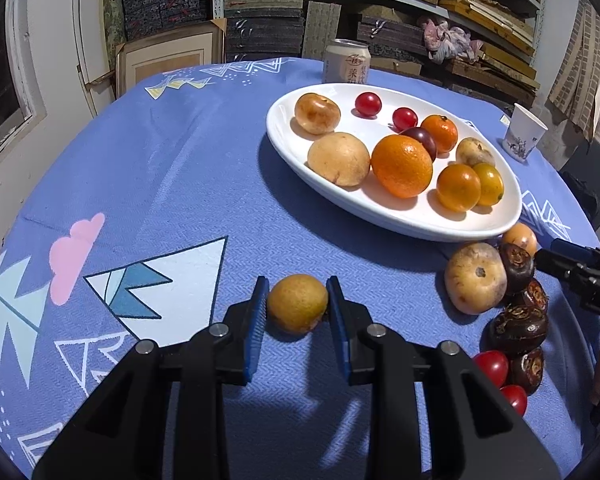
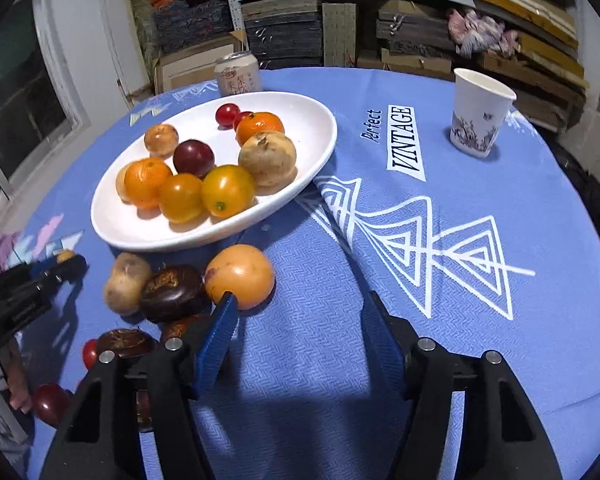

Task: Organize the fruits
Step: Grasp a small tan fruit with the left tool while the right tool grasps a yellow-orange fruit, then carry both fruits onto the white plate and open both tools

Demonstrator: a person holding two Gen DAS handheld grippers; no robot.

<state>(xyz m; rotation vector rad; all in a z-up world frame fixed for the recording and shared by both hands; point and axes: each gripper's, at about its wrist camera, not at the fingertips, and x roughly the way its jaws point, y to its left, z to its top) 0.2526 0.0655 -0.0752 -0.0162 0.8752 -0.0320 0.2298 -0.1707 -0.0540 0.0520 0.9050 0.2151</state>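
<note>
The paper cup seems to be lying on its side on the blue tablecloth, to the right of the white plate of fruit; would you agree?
Not quite: the paper cup stands upright, open mouth up, as the right wrist view shows. It is indeed on the blue tablecloth, to the right of the white plate of fruit.

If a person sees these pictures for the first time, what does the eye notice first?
First, the white oval plate full of orange, yellow and red fruits, on the blue patterned tablecloth. Next, the left gripper closed on a small yellow-brown fruit near the camera. Beside the plate's near edge lies a cluster of loose fruits.
</note>
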